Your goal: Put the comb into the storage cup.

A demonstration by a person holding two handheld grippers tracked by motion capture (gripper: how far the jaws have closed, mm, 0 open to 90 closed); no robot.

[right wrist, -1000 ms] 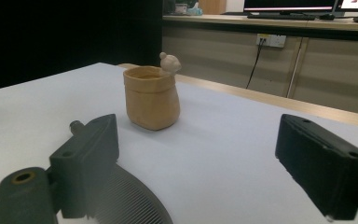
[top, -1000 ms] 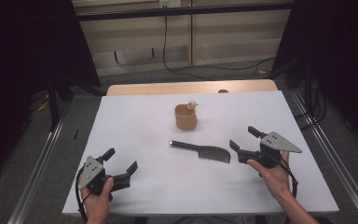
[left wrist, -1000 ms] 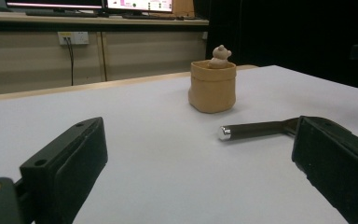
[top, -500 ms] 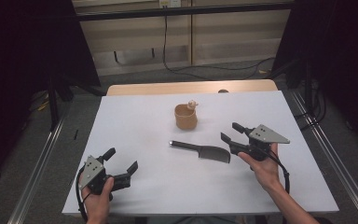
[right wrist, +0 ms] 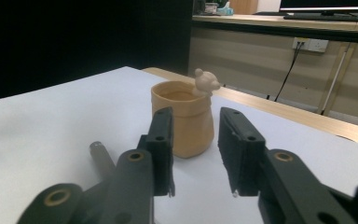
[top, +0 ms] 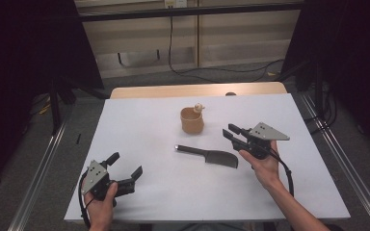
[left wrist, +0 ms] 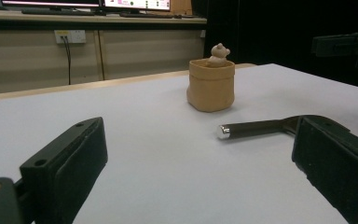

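- High view: the counter [top: 139, 130] carries a tan pot [top: 192, 121] with a small bear figure [top: 199, 107] on its rim, standing toward the far edge at the middle; a dark cleaver-like knife [top: 208, 155] lies flat nearer the middle, handle pointing to the left edge, blade toward the right.
- High view: the right tongs [top: 230, 132] hover just beyond the blade end of the knife, aimed toward the pot but apart from both; their jaws have just been closing to a narrow gap, with nothing between them.
- High view: the left tongs [top: 124, 164] rest near the near-left corner, jaws spread wide, well apart from knife and pot.
- Left gripper view: the left tongs [left wrist: 200, 163] stand spread with bare counter between the jaws; the knife handle [left wrist: 256, 128] lies ahead with its silver end cap toward the camera; the pot [left wrist: 211, 84] stands beyond it, upright, untouched.
- Right gripper view: the right tongs [right wrist: 196, 154] show a narrow gap and pinch nothing; the pot [right wrist: 184, 119] stands just ahead of the tips, not touched; the knife handle [right wrist: 103, 161] lies low, to the left of the jaws.
- Judgement: the work appears at an early stage; no item is gripped or lifted; the right tongs seem in approach, whether for pot or knife cannot be told; grasp and any placing remain to be done.
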